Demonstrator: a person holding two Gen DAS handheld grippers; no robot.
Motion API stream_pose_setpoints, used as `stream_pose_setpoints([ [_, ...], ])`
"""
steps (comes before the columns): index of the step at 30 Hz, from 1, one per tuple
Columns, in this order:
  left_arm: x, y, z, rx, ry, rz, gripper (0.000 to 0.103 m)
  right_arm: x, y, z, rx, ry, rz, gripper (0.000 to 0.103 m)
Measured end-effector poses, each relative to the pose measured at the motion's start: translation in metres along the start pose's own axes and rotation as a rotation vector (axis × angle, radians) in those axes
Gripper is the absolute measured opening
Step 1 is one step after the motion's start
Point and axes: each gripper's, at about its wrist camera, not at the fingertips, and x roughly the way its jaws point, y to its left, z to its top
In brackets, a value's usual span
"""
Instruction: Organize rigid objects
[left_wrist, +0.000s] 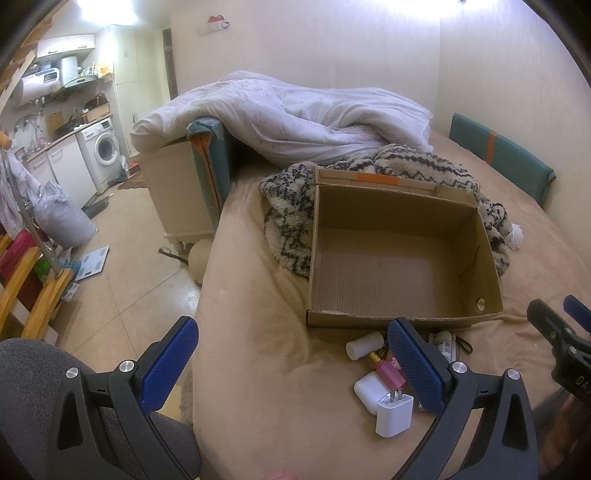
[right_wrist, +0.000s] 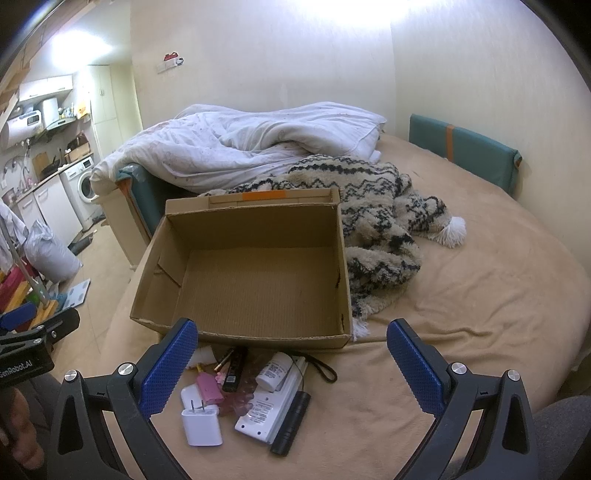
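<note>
Here: corrugated cardboard box (right_wrist: 255, 280), boxy white charger (right_wrist: 201, 426), both tools agape.

We see a cardboard box (right_wrist: 255, 273) on the bed (right_wrist: 480, 314), small items (charger (right_wrist: 201, 426), flashlight (right_wrist: 291, 422)) before it, blanket (right_wrist: 373, 221) behind.

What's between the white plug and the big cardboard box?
In the right wrist view, a pink bottle and a black stick-shaped thing lie on the bed between the white plug and the cardboard box.
</note>
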Motion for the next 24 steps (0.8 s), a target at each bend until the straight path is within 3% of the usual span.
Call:
stream_pose_setpoints([
  [24, -0.0007, 0.0010, -0.0007, 0.000, 0.000, -0.001, 0.102, 0.0001, -0.0004, -0.0003, 0.001, 0.000, 0.001, 0.103],
])
